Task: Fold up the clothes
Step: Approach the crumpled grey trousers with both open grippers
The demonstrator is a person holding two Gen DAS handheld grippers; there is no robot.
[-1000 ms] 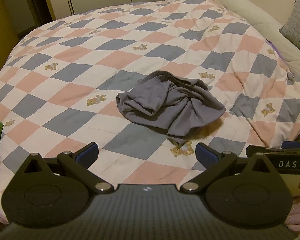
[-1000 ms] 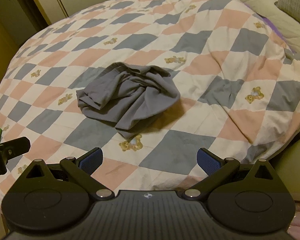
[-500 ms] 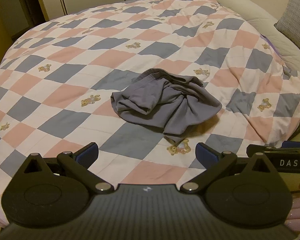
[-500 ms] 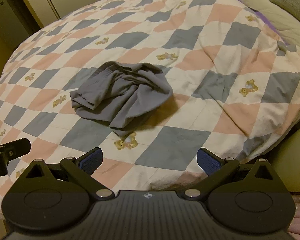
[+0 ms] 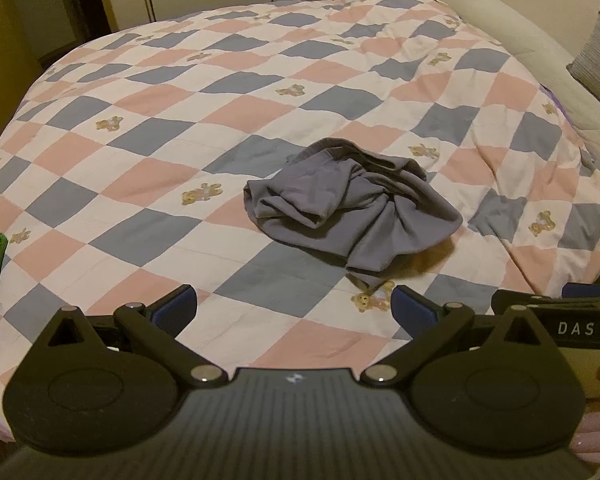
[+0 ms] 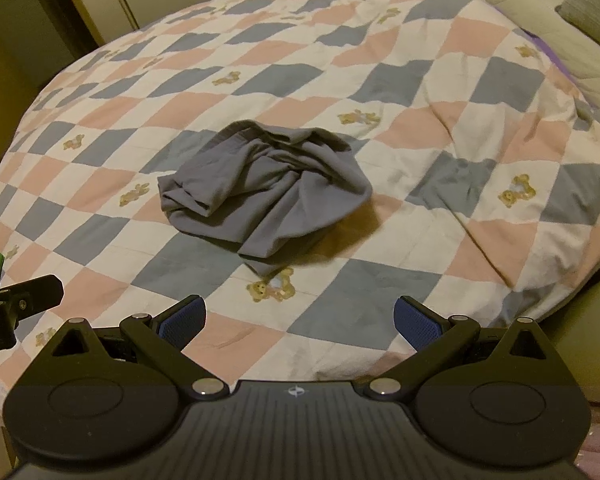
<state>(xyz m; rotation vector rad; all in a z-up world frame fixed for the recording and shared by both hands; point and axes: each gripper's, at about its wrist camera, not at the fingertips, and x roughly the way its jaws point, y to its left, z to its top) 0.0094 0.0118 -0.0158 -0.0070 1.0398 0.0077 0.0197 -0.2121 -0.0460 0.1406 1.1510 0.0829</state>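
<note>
Tools (image 5: 294,310) (wide-spread) before crumpled garment (image 5: 352,210)

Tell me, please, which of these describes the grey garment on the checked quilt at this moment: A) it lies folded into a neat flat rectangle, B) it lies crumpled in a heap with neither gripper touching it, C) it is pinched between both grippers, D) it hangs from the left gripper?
B: the grey garment sits bunched and creased on the quilt, while the left gripper and right gripper are open and short of it.
</note>
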